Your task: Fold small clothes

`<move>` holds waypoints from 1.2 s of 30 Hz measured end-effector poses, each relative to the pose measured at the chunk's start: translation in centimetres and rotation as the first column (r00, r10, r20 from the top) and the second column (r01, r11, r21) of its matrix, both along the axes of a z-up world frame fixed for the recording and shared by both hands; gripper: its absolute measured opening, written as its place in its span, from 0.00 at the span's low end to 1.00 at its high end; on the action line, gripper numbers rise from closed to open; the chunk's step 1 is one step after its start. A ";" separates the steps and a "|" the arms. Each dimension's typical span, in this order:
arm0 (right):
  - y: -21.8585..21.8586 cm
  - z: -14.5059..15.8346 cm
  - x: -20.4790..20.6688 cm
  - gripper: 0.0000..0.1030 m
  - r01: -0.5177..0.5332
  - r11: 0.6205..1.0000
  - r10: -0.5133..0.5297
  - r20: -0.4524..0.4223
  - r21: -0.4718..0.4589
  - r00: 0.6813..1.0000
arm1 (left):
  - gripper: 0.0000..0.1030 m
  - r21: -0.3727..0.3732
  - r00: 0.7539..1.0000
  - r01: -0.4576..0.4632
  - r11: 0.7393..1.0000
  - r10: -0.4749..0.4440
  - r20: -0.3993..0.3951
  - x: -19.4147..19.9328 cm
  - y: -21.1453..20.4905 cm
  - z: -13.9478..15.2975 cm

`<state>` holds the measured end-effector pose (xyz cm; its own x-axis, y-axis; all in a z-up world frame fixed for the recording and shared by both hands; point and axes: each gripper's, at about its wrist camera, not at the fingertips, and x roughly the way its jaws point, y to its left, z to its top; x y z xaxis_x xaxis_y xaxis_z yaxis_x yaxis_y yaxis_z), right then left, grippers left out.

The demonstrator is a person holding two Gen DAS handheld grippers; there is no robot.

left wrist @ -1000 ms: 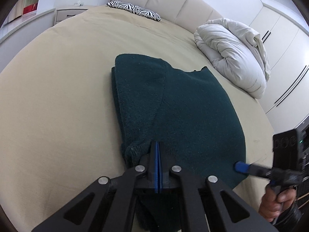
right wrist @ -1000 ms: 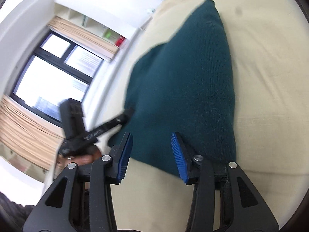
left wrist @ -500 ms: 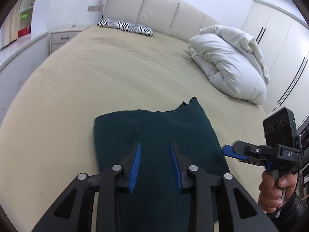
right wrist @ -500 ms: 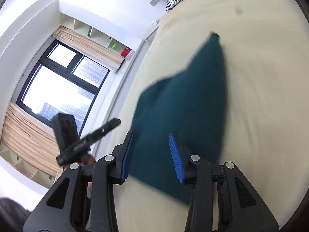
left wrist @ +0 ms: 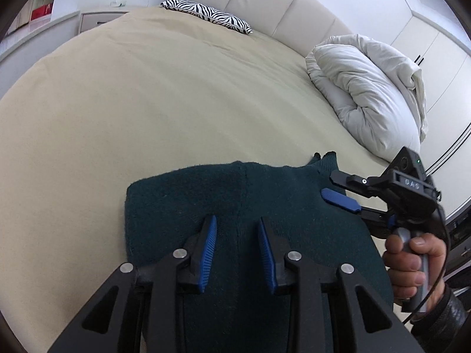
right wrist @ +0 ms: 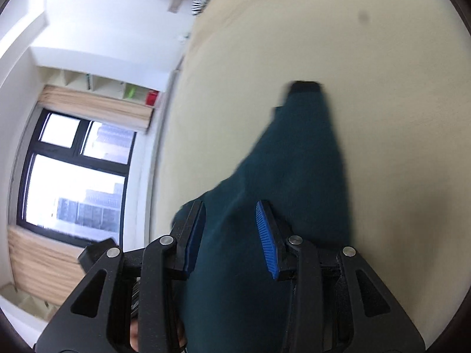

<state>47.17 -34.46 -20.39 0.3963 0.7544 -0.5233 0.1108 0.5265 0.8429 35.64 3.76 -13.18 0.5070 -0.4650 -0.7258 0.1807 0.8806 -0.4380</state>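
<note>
A dark green knitted garment lies folded on the beige bed. It also shows in the right wrist view, blurred. My left gripper is open and empty, just above the garment's near part. My right gripper is open and empty over the garment's right edge. It also shows in the left wrist view, held by a hand at the garment's right side, jaws apart.
A rumpled white duvet lies at the bed's right. A zebra-print pillow sits by the padded headboard. White wardrobes stand at right. A window and shelves are at left.
My left gripper let go of the garment's edge, opened and pulled back. The garment now lies nearer and folded shorter. My right gripper swung over the garment's right side.
</note>
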 end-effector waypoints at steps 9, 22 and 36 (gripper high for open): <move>-3.6 3.3 -3.1 0.34 0.092 0.994 -0.086 0.113 -0.058 0.990 | 0.31 0.045 1.000 0.013 0.999 -0.014 0.019 -0.2 -0.4 0.2; 1.7 2.9 -15.2 0.54 -0.159 0.987 0.152 0.273 0.003 0.950 | 0.31 0.114 0.999 0.017 0.993 -0.022 0.043 -0.6 -1.4 0.3; -1.8 3.5 -17.3 0.72 -0.055 0.983 0.092 0.213 -0.173 0.973 | 0.48 -0.014 0.998 -0.059 0.998 0.059 0.022 -3.7 2.5 4.1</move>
<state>29.89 -36.25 -16.89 0.4615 0.6968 -0.5491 -0.1112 0.6595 0.7434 31.94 6.25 -9.09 0.5497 -0.4435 -0.7079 0.1382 0.8840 -0.4465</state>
